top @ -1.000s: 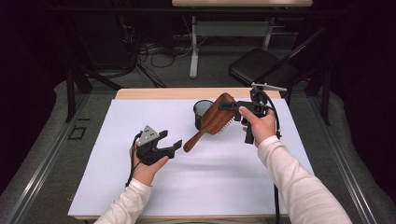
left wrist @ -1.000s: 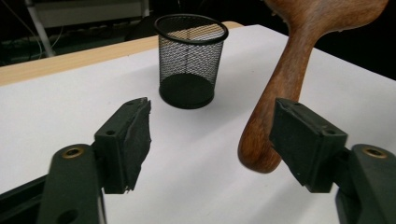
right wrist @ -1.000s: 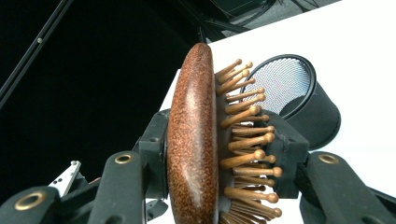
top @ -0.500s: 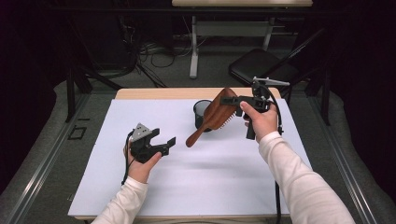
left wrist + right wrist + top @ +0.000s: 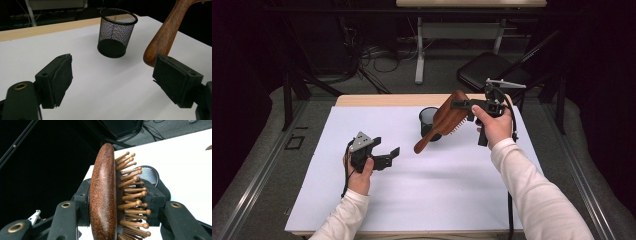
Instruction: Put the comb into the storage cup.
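Near edge of the desk [image 5: 452,210]: a broad bare white surface lies between the two forearms, with open room on every side of the left hand-held gripper [image 5: 384,156]. Its jaws have just been opening and stand wide apart with nothing between them. Farther in, the right hand-held gripper [image 5: 460,105] is clamped on the head of a wooden hairbrush [image 5: 443,121], held in the air above the desk. The brush is reddish-brown, with round-tipped wooden pins and its handle slanting down to the left. Just behind it, a black mesh cup [image 5: 427,120] stands upright near the far edge.
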The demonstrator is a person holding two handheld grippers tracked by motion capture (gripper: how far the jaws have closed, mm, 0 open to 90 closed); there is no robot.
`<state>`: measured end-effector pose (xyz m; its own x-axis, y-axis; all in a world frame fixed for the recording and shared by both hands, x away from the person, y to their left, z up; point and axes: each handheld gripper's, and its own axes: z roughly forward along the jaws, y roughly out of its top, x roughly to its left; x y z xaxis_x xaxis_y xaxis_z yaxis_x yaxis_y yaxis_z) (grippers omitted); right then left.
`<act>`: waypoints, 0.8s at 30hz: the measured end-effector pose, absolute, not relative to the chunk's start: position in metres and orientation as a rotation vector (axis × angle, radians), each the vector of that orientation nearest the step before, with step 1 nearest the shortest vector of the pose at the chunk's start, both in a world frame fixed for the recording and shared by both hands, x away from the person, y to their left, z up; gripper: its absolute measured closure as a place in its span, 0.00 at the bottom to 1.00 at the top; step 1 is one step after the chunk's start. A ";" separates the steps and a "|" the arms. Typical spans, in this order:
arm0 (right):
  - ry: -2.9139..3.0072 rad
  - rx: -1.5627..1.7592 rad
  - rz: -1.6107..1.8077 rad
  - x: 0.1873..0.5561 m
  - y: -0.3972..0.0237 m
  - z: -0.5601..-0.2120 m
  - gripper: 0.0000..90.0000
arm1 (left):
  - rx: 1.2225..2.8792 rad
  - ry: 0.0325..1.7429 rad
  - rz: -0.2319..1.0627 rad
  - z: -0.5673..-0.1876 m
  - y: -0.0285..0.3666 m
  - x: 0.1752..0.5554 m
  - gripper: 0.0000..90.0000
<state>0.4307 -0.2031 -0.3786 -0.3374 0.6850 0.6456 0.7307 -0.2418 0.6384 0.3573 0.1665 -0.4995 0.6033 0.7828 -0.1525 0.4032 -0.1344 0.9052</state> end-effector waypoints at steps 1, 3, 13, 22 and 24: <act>-1.911 -1.785 -1.673 0.431 -0.204 -0.378 0.56 | 1.753 0.975 0.440 -0.500 0.167 0.357 0.18; -1.909 -1.792 -1.674 0.432 -0.205 -0.376 0.56 | 1.755 0.974 0.434 -0.500 0.167 0.358 0.18; -1.916 -1.830 -1.691 0.438 -0.209 -0.362 0.56 | 1.757 0.993 0.432 -0.500 0.168 0.359 0.18; -1.944 -1.864 -1.710 0.444 -0.210 -0.345 0.56 | 1.758 0.991 0.435 -0.500 0.168 0.358 0.18; -1.954 -1.870 -1.715 0.445 -0.210 -0.341 0.56 | 1.759 0.991 0.433 -0.500 0.169 0.359 0.18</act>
<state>0.4451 -0.2104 -0.3414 -0.3170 0.7444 0.5877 0.6794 -0.2541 0.6883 0.3587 0.1686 -0.5003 0.5955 0.7875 -0.1588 0.4180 -0.1350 0.8984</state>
